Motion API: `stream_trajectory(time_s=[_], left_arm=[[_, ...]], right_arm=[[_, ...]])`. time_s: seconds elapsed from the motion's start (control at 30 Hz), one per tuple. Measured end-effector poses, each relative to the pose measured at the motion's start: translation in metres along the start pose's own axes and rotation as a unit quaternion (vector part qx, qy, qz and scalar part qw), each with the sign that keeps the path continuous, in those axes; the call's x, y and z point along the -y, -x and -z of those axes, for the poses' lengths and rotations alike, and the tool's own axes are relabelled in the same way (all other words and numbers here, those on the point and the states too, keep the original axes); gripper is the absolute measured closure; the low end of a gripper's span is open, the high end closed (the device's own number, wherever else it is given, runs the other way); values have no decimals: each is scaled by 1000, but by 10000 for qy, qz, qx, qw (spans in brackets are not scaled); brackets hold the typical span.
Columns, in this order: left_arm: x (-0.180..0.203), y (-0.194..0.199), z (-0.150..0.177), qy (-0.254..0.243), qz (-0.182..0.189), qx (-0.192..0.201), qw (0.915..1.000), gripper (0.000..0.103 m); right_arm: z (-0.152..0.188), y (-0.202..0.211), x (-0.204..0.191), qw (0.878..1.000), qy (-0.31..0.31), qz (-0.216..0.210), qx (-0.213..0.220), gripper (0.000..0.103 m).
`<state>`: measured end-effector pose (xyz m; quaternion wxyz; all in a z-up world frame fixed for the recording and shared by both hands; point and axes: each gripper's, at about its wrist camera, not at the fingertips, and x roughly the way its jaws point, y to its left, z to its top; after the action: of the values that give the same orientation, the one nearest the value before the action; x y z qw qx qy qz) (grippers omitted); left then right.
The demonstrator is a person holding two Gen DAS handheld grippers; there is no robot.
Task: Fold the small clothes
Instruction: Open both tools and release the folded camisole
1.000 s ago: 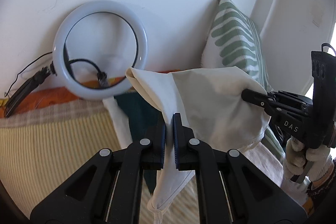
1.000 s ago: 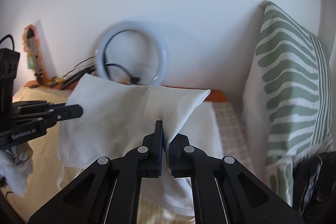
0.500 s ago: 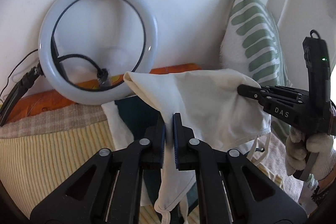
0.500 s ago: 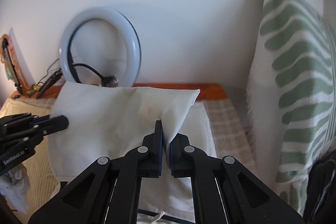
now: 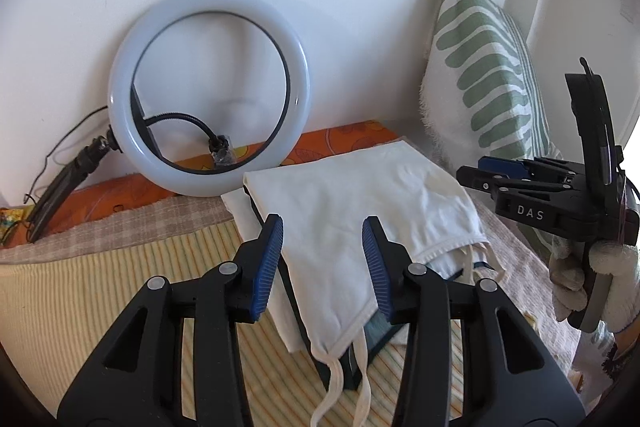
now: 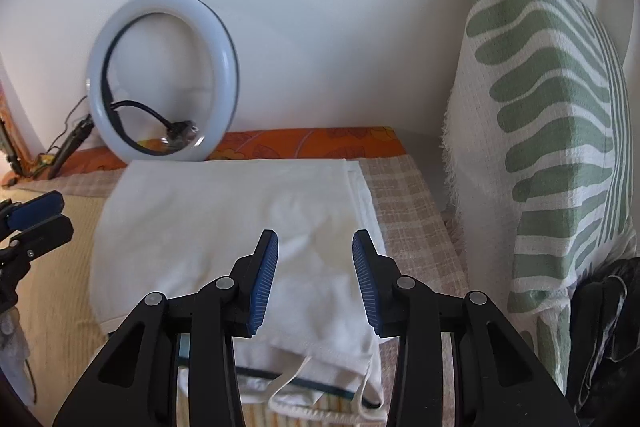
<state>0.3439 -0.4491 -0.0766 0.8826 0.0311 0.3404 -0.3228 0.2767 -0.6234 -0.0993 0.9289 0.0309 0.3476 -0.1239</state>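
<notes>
Both grippers, left gripper [image 5: 322, 255] and right gripper [image 6: 314, 267], are just opening, releasing the cream garment [image 5: 360, 203], now lying folded on the bed's stack, more garments possibly waiting

The right gripper [image 6: 314, 259] has just been opening, and nothing is pinched between its blue pads [image 6: 264, 275]. Under it a white cloth [image 6: 224, 227] lies flat on a small pile, with thin white strings [image 6: 292, 383] hanging off the near edge. The pile sits on a checked blanket [image 6: 404, 195]. A round ring light [image 6: 160, 79] leans on the white wall [image 6: 320, 7] behind. A green and white striped pillow [image 6: 552, 131] stands at the right. The left gripper [image 6: 36, 223] peeks in at the left edge, its pads apart.
</notes>
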Motion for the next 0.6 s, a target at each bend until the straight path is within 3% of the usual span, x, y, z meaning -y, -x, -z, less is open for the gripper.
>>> stream_trajectory(time_s=[0.5, 0.6], left_arm=[[14, 124, 12, -181, -47, 439, 9989, 61], [17, 152, 20, -212, -7, 519, 9984, 52]], right_arm=[[7, 112, -43, 9984, 52, 39, 557, 66], [17, 135, -48, 9981, -23, -13, 613, 63]])
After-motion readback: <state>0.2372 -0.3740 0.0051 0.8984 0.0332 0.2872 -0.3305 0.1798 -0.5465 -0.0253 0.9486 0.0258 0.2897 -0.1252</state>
